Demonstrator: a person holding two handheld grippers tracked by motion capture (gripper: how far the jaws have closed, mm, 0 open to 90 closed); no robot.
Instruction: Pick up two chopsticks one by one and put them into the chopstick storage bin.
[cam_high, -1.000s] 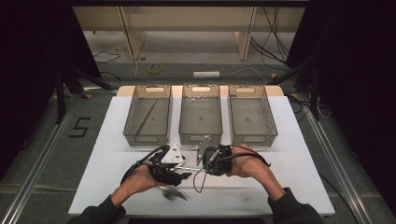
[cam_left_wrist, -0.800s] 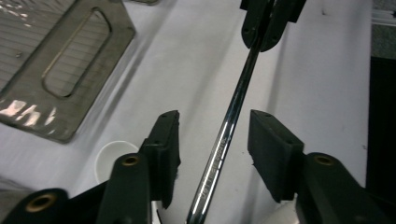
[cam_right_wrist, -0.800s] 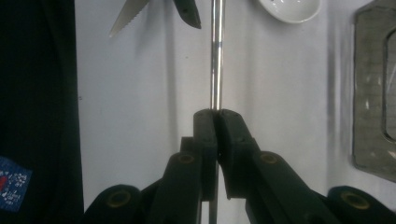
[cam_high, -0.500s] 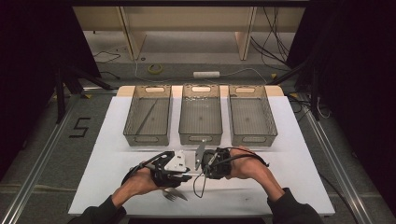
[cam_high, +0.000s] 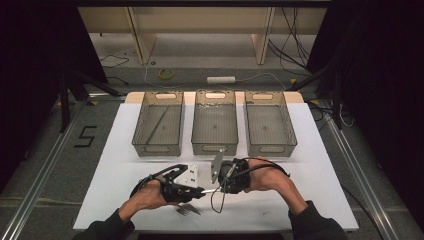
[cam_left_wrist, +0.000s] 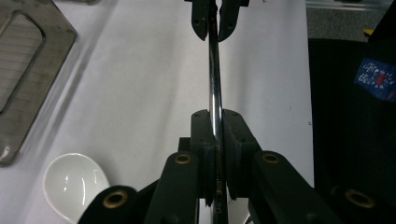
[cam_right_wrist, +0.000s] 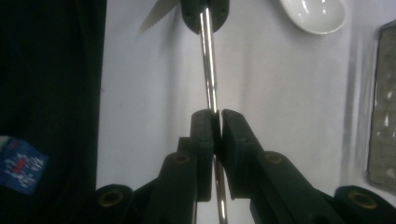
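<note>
A thin shiny metal utensil handle (cam_left_wrist: 214, 79) spans the gap between my two grippers, low over the white board. My left gripper (cam_left_wrist: 215, 121) has just been closing and its pads now press on the handle. Facing it, my right gripper (cam_right_wrist: 215, 122) has just been opening; a narrow gap shows between its jaws, with the handle (cam_right_wrist: 208, 65) still running through. In the high view the left gripper (cam_high: 200, 190) and right gripper (cam_high: 220, 187) meet tip to tip near the board's front middle.
Three mesh bins (cam_high: 152, 148) (cam_high: 215, 148) (cam_high: 272, 148) stand in a row behind the hands. A white spoon (cam_left_wrist: 72, 186) lies on the board (cam_high: 325, 165) beside the grippers. A toothed metal utensil (cam_high: 188, 210) lies near the front edge.
The left gripper's jaws have closed onto the metal handle. Both hands stayed where they were.
</note>
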